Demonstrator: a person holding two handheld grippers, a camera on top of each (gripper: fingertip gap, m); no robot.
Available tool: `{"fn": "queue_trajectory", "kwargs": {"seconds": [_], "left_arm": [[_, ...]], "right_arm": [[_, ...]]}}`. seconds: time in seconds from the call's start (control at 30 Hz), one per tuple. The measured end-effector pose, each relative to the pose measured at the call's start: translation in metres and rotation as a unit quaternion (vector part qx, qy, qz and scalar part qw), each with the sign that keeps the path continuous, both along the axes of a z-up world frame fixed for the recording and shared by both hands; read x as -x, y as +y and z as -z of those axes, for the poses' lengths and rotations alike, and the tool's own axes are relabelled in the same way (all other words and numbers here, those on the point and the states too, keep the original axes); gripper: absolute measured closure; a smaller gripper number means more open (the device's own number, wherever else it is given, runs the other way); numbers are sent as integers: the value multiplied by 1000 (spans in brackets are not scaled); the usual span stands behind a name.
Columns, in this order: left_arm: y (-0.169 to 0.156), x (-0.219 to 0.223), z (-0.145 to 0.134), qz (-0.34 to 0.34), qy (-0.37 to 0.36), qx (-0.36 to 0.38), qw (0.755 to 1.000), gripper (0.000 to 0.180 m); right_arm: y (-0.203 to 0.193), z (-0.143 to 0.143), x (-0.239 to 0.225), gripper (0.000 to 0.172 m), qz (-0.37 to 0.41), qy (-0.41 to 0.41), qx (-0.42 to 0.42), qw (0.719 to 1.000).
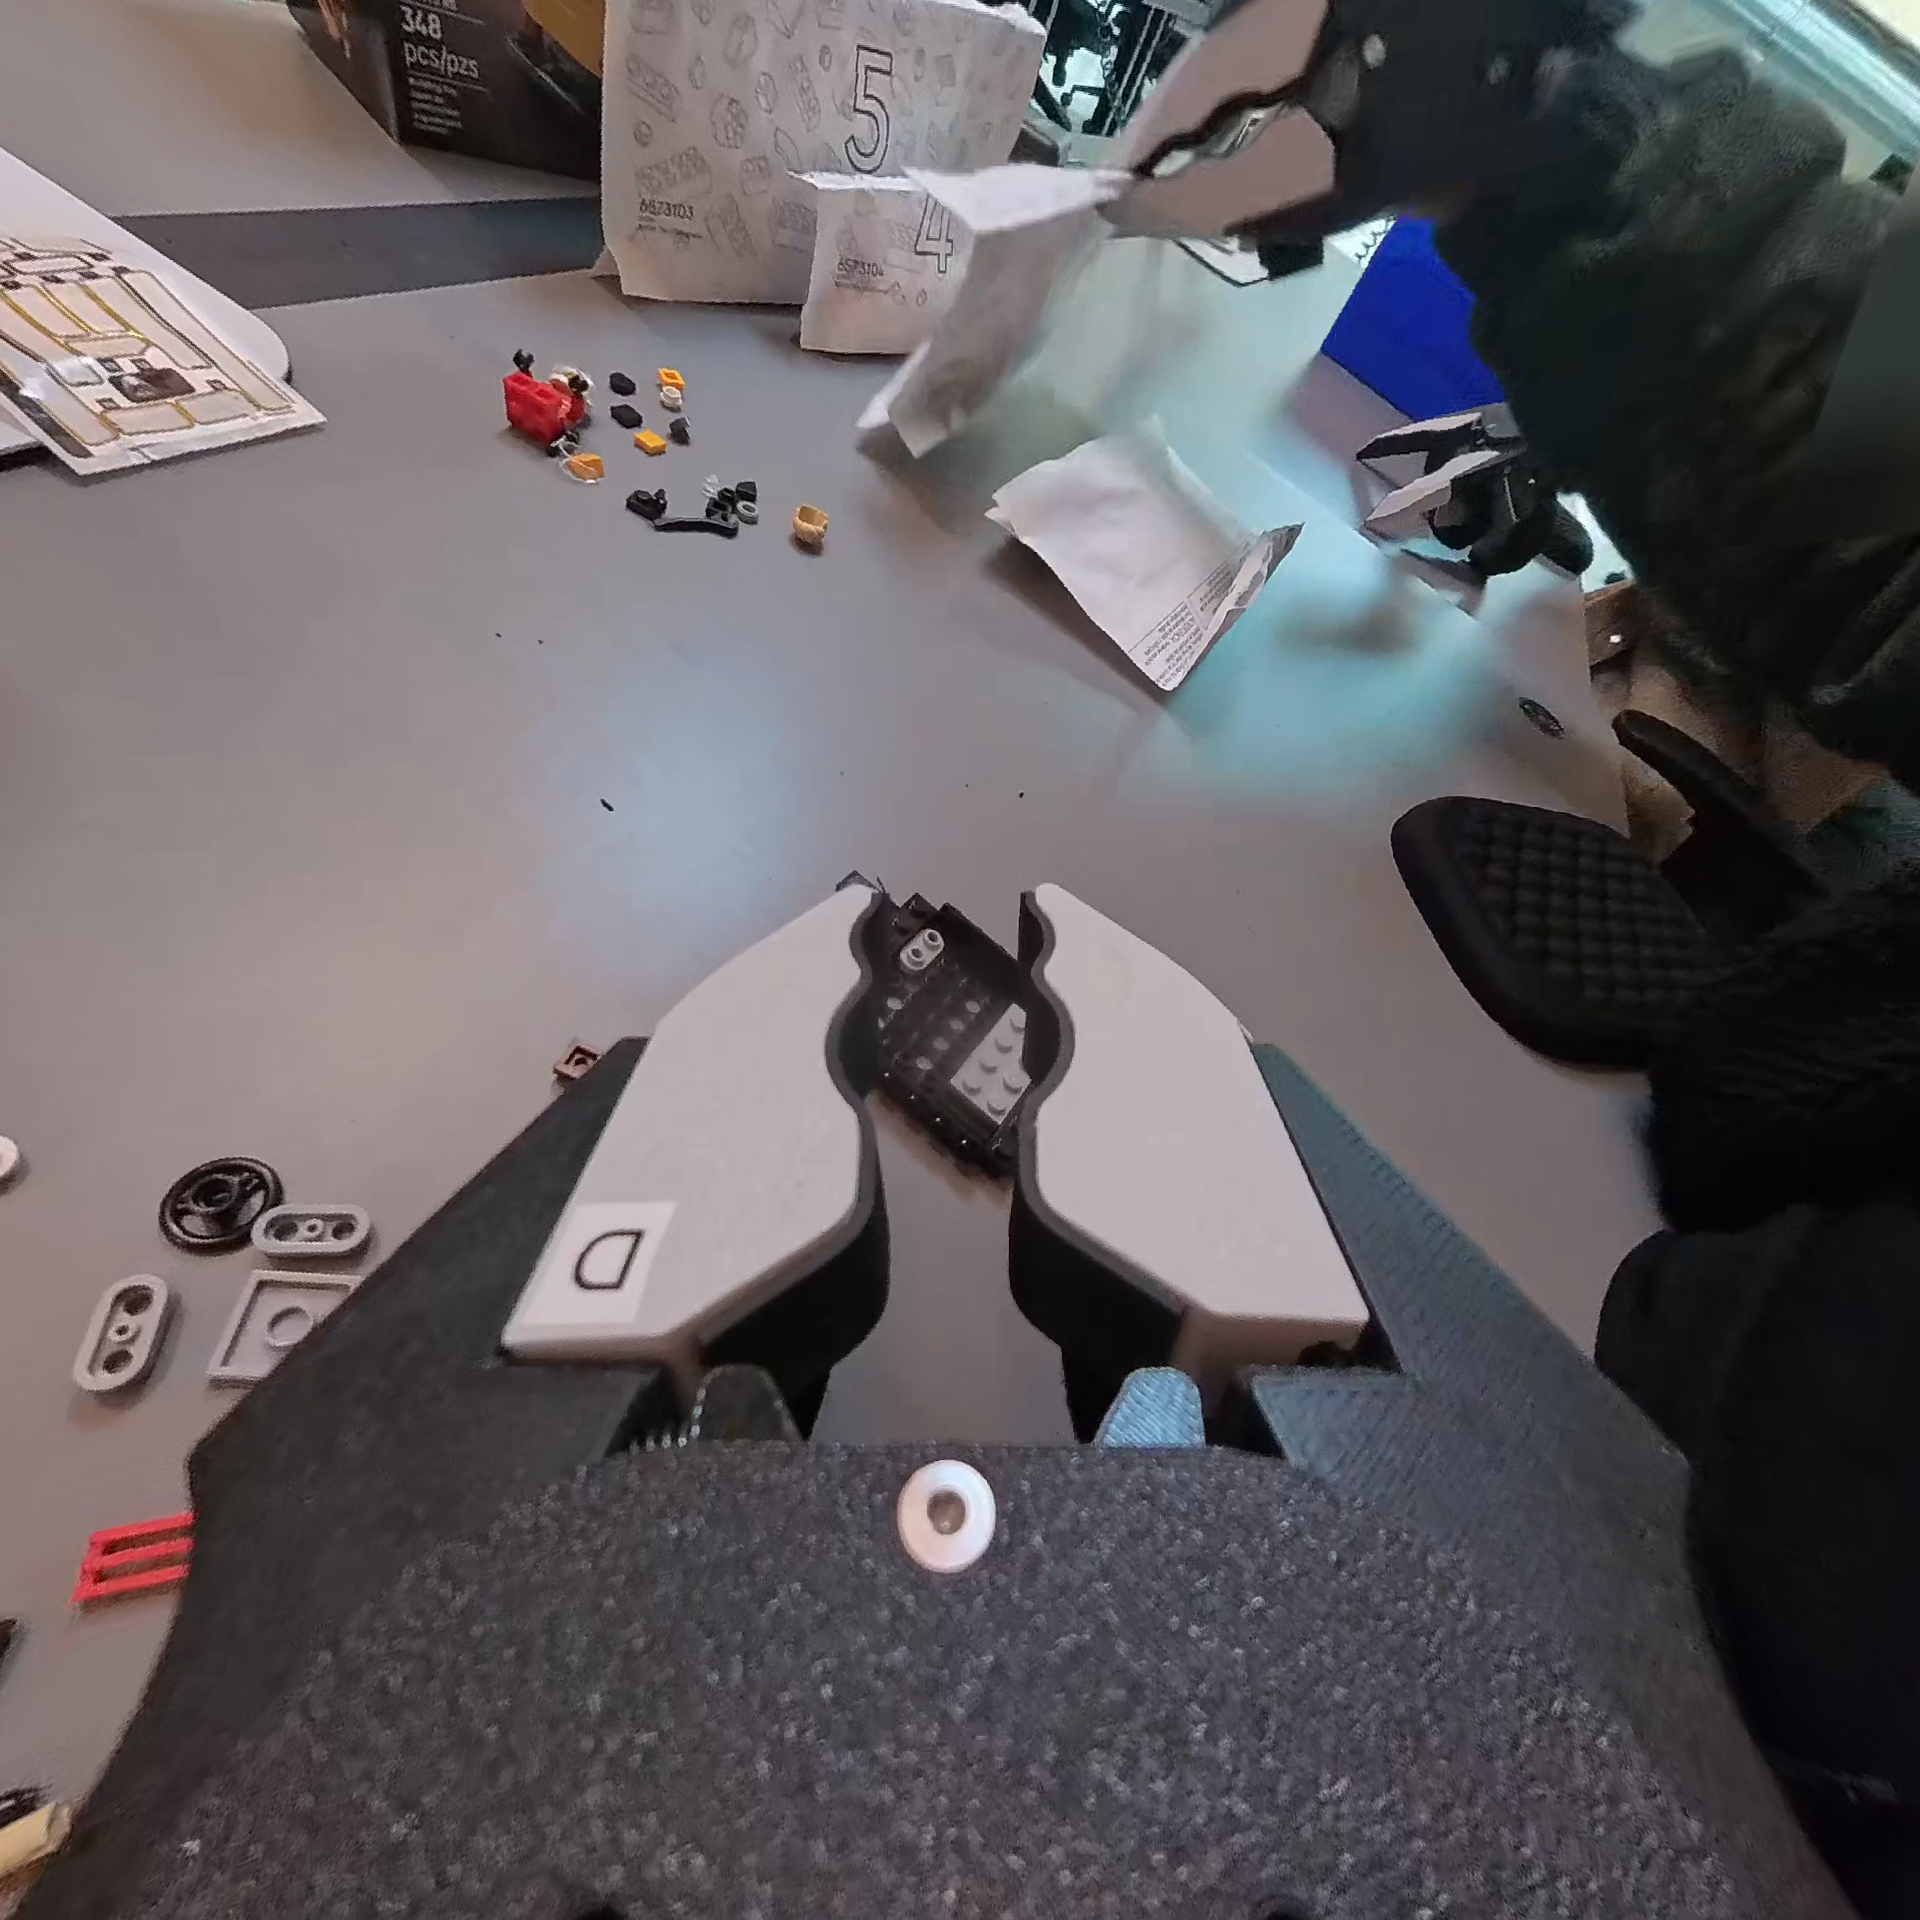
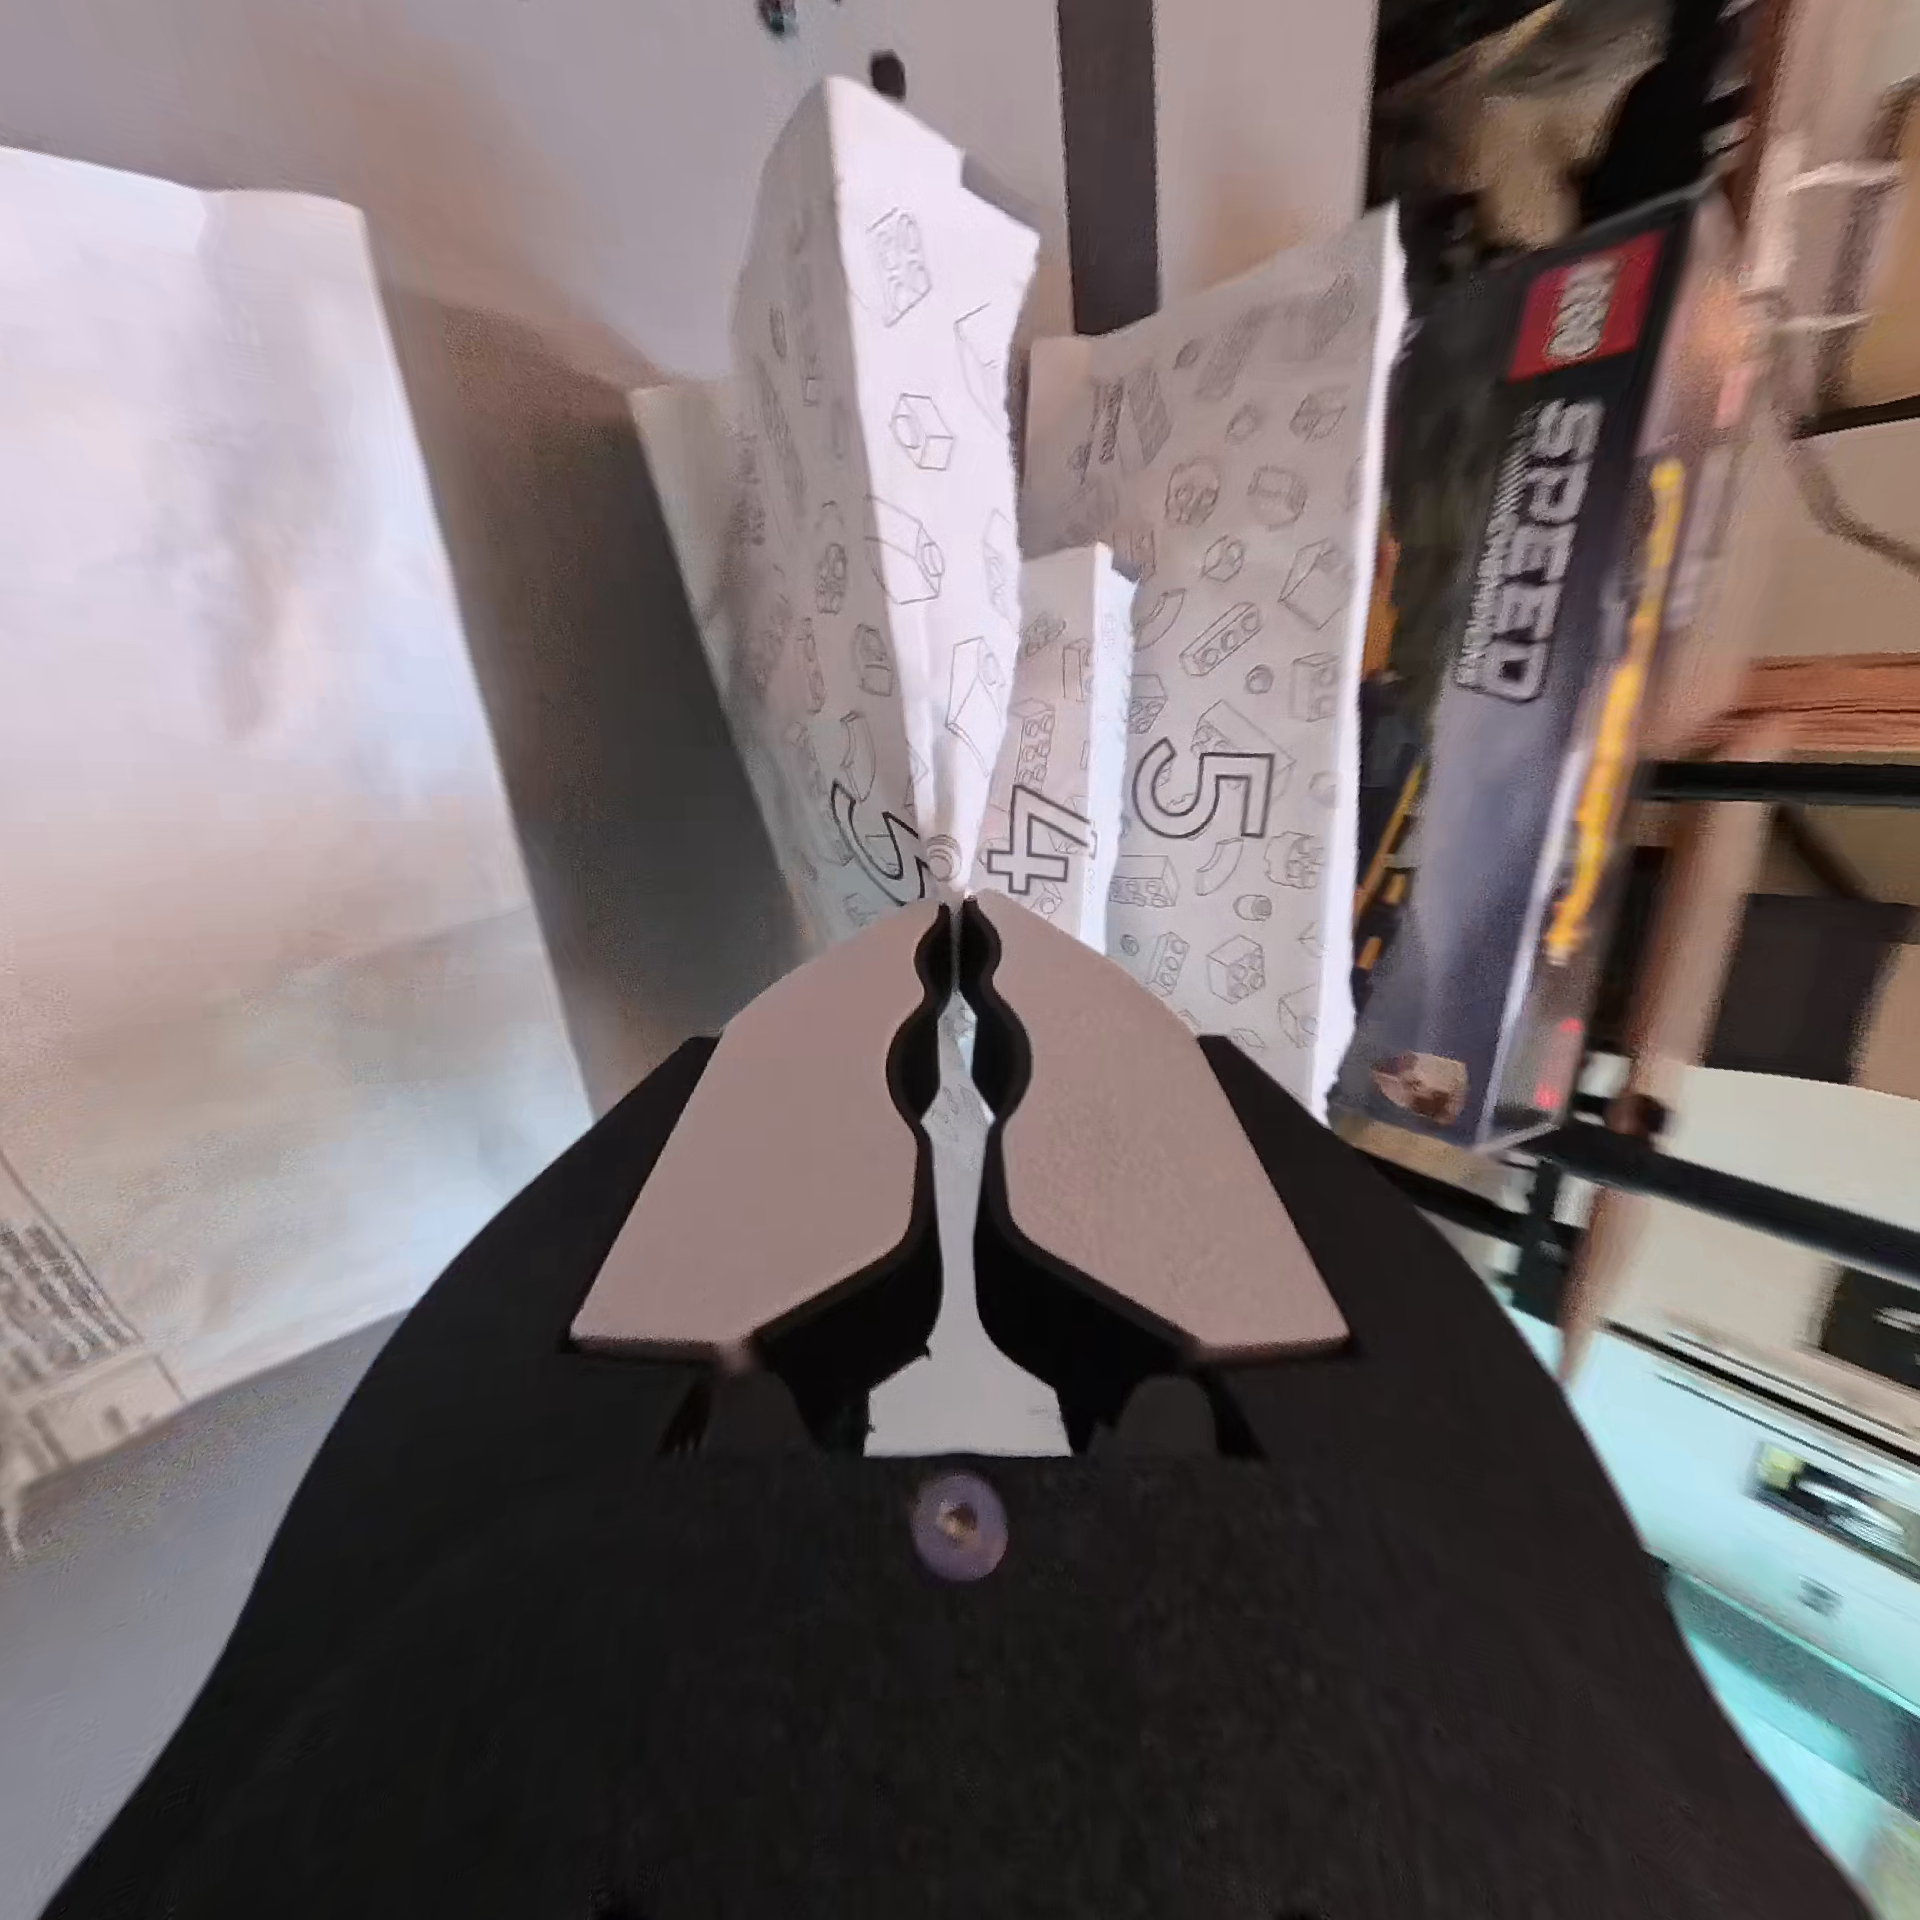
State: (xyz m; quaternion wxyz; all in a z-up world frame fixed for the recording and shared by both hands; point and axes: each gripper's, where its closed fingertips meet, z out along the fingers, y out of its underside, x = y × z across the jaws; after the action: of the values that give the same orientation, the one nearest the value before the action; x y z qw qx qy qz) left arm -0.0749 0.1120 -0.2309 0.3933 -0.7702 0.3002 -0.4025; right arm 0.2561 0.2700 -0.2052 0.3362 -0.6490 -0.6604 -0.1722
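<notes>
In the left wrist view my left gripper (image 1: pixel 951 904) is shut on a black brick assembly (image 1: pixel 951 1029) with small grey plates on top, held low over the grey table (image 1: pixel 520 790). Both pads press its sides. My right gripper (image 2: pixel 957 909) is shut on the edge of a white printed paper bag (image 2: pixel 883 468) and holds it in the air. In the left wrist view the right gripper (image 1: pixel 1122 192) shows at the upper right with that bag (image 1: pixel 987 301) hanging from it, blurred.
Several small red, black and orange pieces (image 1: pixel 623 436) lie ahead. Two more printed bags (image 1: pixel 790 135) and a dark box (image 1: pixel 478 73) stand at the back. A flat torn bag (image 1: pixel 1143 551) lies to the right. A booklet (image 1: pixel 135 353), grey plates (image 1: pixel 281 1320) and a black wheel (image 1: pixel 220 1202) lie left. Across from one pair of fingers to the other is roughly 35 centimeters.
</notes>
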Motion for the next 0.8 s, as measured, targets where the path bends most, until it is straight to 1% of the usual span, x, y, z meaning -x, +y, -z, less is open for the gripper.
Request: {"fn": "queue_trajectory", "kwargs": {"seconds": [0.13,0.2,0.23,0.37,0.53,0.7,0.8], "left_arm": [[2,4,0,-5,-3,2,1000,159],[3,6,0,-9,-8,7,1000,159],[3,7,0,-10,-10,9,1000,159],[3,8,2,-7,-12,15,1000,159],[2,6,4,-1,-11,21,1000,158],[1,6,4,-1,-11,21,1000,159],[1,6,4,-1,-12,21,1000,159]], "right_arm": [[32,7,-9,171,33,25,140,989],[43,11,-11,171,52,37,191,980],[49,13,-13,171,63,38,203,976],[67,15,-12,171,73,42,208,974],[79,14,-15,170,85,33,188,978],[75,12,-15,158,97,48,176,978],[65,-5,-11,152,92,73,146,982]]}}
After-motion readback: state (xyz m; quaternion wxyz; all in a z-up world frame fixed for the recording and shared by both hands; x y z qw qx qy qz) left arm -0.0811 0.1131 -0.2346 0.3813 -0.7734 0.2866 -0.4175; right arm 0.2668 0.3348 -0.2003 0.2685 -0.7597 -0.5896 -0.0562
